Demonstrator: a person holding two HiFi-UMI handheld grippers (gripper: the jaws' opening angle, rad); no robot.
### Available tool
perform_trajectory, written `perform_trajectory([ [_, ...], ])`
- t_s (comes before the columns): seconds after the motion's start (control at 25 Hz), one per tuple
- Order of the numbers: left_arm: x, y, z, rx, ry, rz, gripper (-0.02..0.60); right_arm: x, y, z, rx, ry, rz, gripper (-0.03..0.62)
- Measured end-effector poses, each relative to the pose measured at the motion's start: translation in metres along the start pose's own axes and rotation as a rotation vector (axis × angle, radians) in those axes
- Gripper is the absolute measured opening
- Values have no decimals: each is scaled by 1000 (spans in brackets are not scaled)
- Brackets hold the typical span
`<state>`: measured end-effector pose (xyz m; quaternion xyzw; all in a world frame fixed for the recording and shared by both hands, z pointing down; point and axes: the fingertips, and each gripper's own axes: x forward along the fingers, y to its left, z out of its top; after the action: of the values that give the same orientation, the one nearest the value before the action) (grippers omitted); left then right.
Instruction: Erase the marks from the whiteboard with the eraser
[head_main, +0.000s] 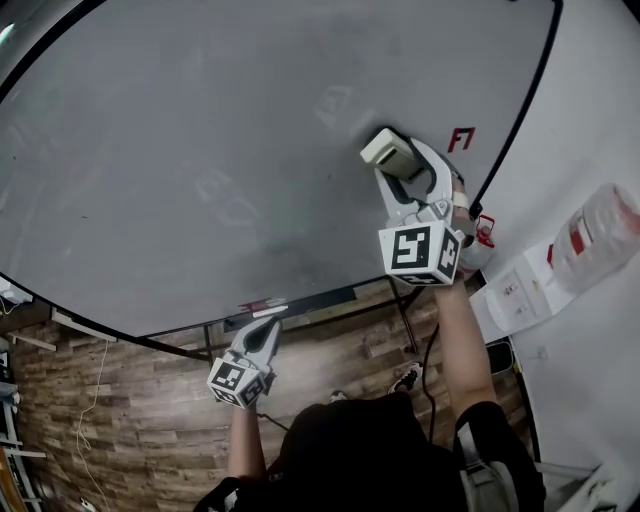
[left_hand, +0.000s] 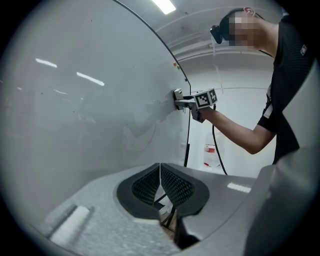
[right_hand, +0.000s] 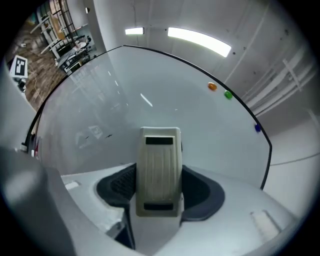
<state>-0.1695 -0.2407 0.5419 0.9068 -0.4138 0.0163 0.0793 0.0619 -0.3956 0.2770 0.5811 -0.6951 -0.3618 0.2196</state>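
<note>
Now the eraser sits on the whiteboard.
Head view: the right gripper (head_main: 388, 155) pinches the eraser (head_main: 380, 147) against the whiteboard (head_main: 150, 120), upper right, with faint marks (head_main: 225, 197) to its left; the left gripper (head_main: 268, 326) hangs by the board's bottom edge. Left gripper view: its jaws are pressed together, empty. Right gripper view: the jaws clamp the eraser's sides.

Right gripper (head_main: 398, 163) holding eraser (head_main: 381, 147) against whiteboard (head_main: 200, 150), left gripper (head_main: 267, 327) below its edge
</note>
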Motion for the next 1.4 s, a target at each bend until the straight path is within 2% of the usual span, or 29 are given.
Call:
perform_trajectory([
  [0.12, -4, 8, 3, 7, -16, 21, 17, 0, 3, 0, 66, 1, 10, 253],
  [0.24, -5, 11, 4, -4, -16, 31, 17, -1, 33, 2, 84, 9, 68, 253],
  [0.4, -4, 10, 2, -3, -9, 24, 17, -3, 96, 6, 4, 15, 138, 253],
  [0.56, -3, 7, -1, -1, -3, 15, 17, -7, 154, 6, -126, 12, 198, 253],
  [0.72, -5, 4, -5, -9, 3, 16, 17, -9, 179, 4, -247, 15, 213, 253],
  [0.88, -8, 5, -7, -3, -4, 24, 17, -7, 165, 11, -276, 11, 184, 253],
  [1.0, -11, 6, -6, -10, -8, 31, 17, -3, 128, 28, -254, -9, 124, 253],
  [1.24, -14, 6, -9, -30, -2, 32, 17, 4, 40, 65, -68, -63, 56, 253],
  [1.4, -13, 3, -12, -32, 5, 24, 17, 4, 17, 70, -5, -65, 36, 253],
])
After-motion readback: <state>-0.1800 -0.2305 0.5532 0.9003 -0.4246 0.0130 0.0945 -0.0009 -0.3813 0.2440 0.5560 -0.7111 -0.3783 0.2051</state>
